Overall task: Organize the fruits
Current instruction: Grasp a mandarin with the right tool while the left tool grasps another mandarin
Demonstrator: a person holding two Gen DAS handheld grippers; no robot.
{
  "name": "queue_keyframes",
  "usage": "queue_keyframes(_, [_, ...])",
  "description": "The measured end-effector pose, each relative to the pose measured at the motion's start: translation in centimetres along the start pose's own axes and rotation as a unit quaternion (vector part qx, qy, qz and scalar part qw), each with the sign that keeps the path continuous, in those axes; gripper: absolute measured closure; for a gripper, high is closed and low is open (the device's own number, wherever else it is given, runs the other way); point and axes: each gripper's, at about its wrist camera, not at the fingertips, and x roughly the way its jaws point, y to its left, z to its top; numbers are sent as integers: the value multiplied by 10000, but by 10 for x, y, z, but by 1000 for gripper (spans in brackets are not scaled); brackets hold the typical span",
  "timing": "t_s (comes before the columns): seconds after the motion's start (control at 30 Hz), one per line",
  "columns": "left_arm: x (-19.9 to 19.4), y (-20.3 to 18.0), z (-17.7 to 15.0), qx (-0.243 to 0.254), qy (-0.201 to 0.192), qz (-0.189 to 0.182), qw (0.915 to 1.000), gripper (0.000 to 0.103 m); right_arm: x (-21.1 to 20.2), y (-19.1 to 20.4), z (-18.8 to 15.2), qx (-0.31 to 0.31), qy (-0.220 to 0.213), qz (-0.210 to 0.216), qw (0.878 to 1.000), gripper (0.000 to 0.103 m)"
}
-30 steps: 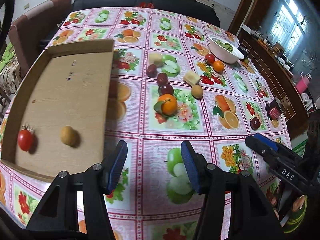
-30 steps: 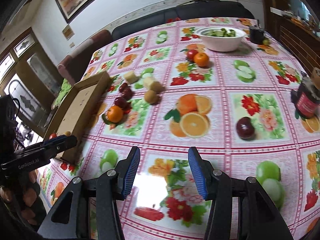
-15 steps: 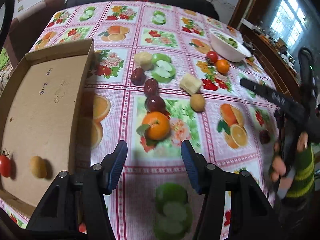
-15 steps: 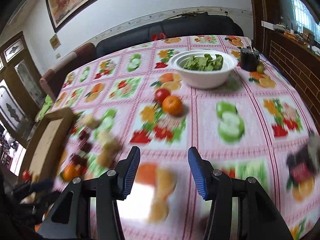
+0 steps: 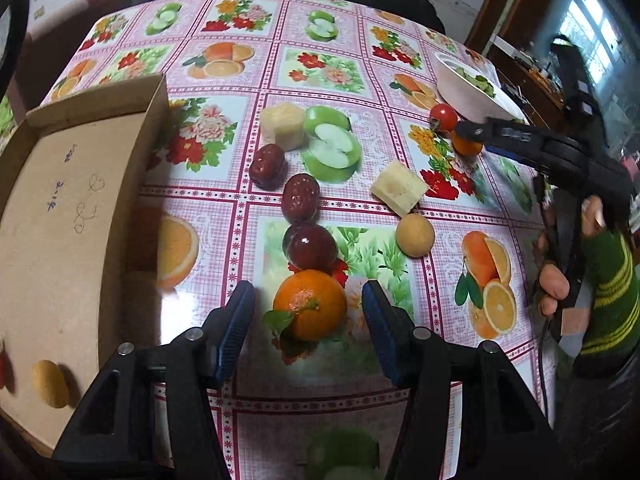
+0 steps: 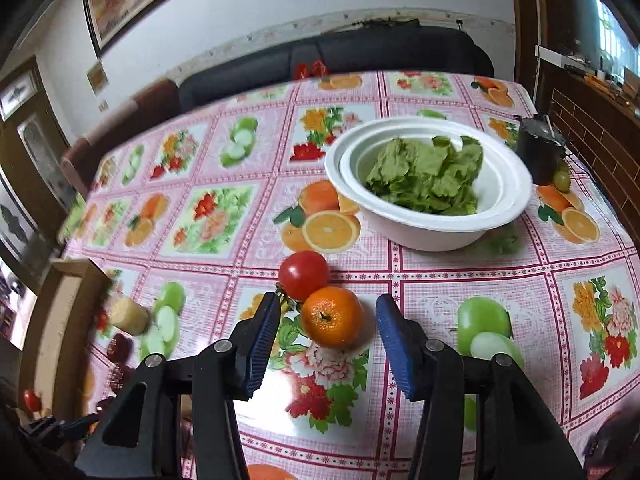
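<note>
Cardboard tray [image 5: 60, 216] fills the left of the left wrist view, cut off by the frame; a yellow fruit [image 5: 50, 383] lies in its near corner, and a red sliver at the very edge cannot be identified. Left gripper [image 5: 308, 334] points steeply down, jaws apart and released, a leafy mandarin [image 5: 310, 304] between the pads with gaps on both sides. Beyond it lie a plum [image 5: 310, 247], two dates [image 5: 301, 197], a tan fruit [image 5: 415, 235] and two pale chunks [image 5: 399, 187] on the tablecloth [image 5: 224, 12]. At right, a hand [image 5: 560, 280] in a striped sleeve grips the right gripper [image 5: 464, 130], whose tip partly hides a second orange beside a tomato [image 5: 443, 117]; the bowl [image 5: 464, 92] is half hidden.

Right wrist view: right gripper [image 6: 326, 330] tilts down, jaws apart and empty, flanking an orange [image 6: 332, 316] without contact; the tomato [image 6: 303, 274] touches the orange behind. Bowl [image 6: 424, 232] of greens stands beyond. Left margin is blurred; the fruits there are hard to make out.
</note>
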Motion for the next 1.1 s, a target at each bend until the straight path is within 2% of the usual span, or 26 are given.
queue_keyframes(0.03, [0,-1,-1,43,-42,6,10000,49,6,2,1,-23,134,-152,9998,50])
queue_keyframes(0.1, [0,-2,-1,98,-101,12,9999,49,15,5,2,-62,316,-194,9993,53])
queue_keyframes(0.13, [0,-1,-1,110,-125,7,9999,53,19,8,2,-91,363,-238,9990,54])
queue_keyframes(0.17, [0,-1,-2,116,-148,6,9998,56,22,9,3,-123,412,-302,9986,60])
queue_keyframes(0.2, [-1,-1,-2,117,-157,-38,9998,62,26,11,3,-154,487,-391,9979,65])
queue_keyframes(0.23, [-1,0,-3,121,-163,-96,9997,71,27,12,4,-177,480,-444,9977,65])
queue_keyframes(0.4, [-7,2,-8,162,-178,-186,9995,71,13,10,-4,-20,401,-245,9989,65])
queue_keyframes(0.77, [-53,1,-25,134,-349,-328,9988,71,-77,17,-63,364,64,608,9975,66])
queue_keyframes(1.1, [-92,3,-37,190,-691,17,9974,71,-126,39,-103,337,-45,975,9947,66])
